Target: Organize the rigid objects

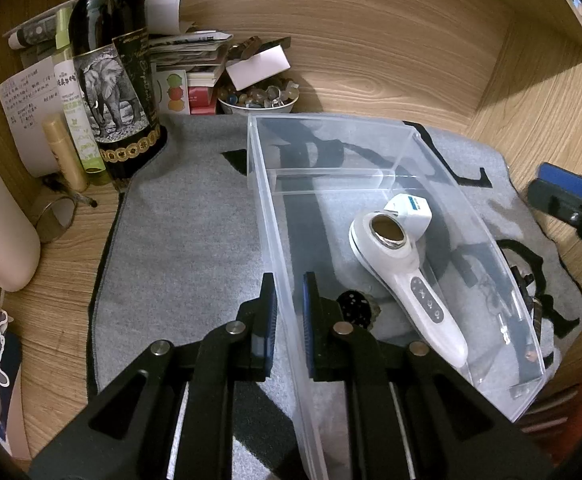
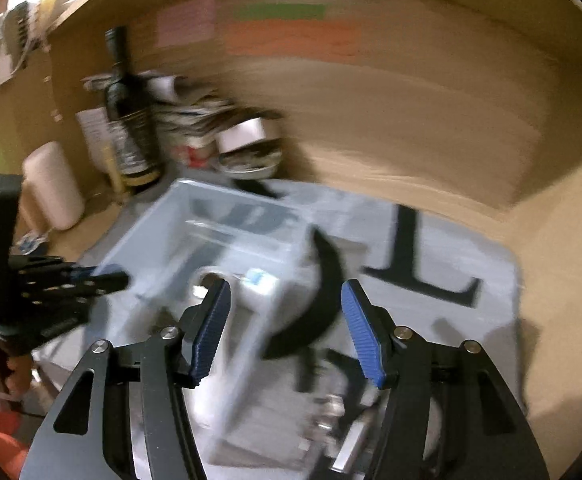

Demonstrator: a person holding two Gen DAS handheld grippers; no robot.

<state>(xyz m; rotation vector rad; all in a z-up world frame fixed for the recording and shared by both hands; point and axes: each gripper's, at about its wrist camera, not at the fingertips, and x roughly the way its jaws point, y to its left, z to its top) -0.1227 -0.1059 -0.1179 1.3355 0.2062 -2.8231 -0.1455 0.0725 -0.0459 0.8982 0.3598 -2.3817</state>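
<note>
- Straddling the left wall of one clear plastic bin [image 1: 371, 152], the left tongs [image 1: 289, 312] are narrowed around that wall, one blue pad outside and one inside; whether the pads press it cannot be told.
- Inside the bin, just right of the left tongs, lies one white handheld device [image 1: 401, 268] with a round metal face and three buttons on its handle; no writing on it is readable.
- One small white block [image 1: 409, 206] with a blue mark rests against the device's far end.
- One dark round object [image 1: 355, 308] sits right beside the inner pad.
- The bin stands on one grey mat [image 1: 187, 232] with large black letters, spread over the wooden table [image 1: 55, 308].
- Far ahead and left of the left tongs stands one dark wine bottle [image 1: 111, 72] whose label pictures an elephant; its gold lettering is too small to read.
- One bowl of pebbles [image 1: 257, 96] sits ahead, beyond the bin.
- The right tongs [image 2: 287, 328] are spread wide and hold nothing, above the bin's near right corner; this view is blurred.
</note>
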